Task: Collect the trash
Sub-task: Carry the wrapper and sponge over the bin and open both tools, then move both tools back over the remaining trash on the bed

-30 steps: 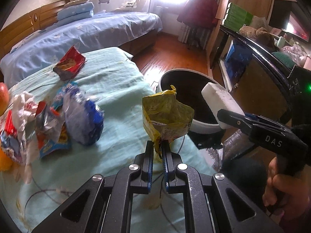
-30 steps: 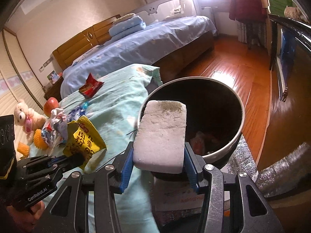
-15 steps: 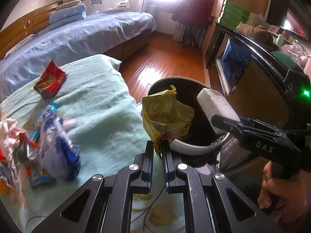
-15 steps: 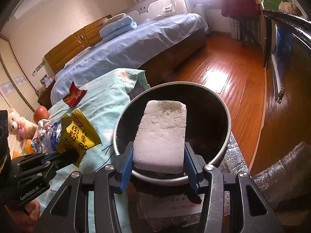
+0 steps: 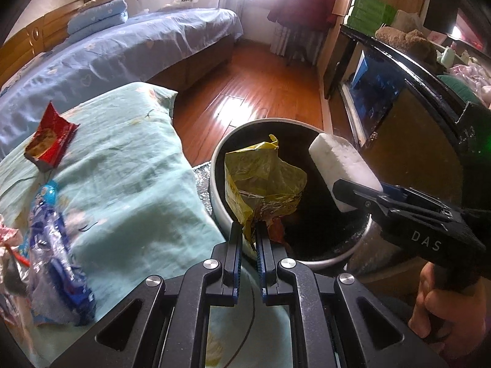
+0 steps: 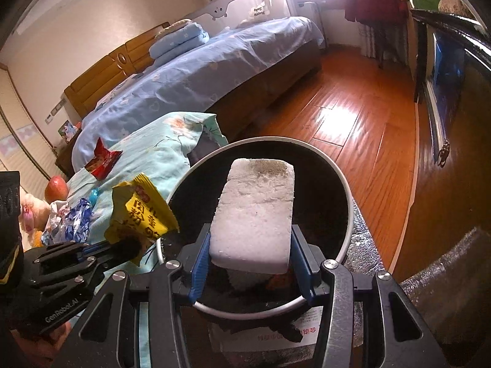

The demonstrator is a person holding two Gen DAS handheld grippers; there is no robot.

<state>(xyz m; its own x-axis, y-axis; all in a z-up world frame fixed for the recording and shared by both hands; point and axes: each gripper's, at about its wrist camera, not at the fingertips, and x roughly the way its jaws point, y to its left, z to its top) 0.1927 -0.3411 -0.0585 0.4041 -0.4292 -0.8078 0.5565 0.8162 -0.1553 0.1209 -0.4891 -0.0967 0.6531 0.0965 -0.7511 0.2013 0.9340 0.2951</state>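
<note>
The teal-covered bed (image 5: 129, 165) beside the bin carries what is left of the job: a red wrapper (image 5: 50, 144) near its far end, a crumpled blue-and-clear plastic bag (image 5: 58, 251) nearer the camera, and more scraps at the left edge, too blurred to name.

The round trash bin (image 6: 345, 190) stands on the floor just beside the bed, and both loads now hang over its dark mouth. Something reddish lies at the bottom, probably wrappers already dropped, though the gloom leaves that unsure.

The right gripper (image 6: 250, 263) is clamped on a white foam block (image 6: 257, 211), its blue pads pressing both long sides.

The left gripper (image 5: 248, 245) has its jaws pinched nearly together on the bottom corner of a yellow snack bag (image 5: 260, 181), which stands up over the bin's near rim.

So two pieces are ready for release, none of the bed's litter is cleared, and several more trips seem needed.
</note>
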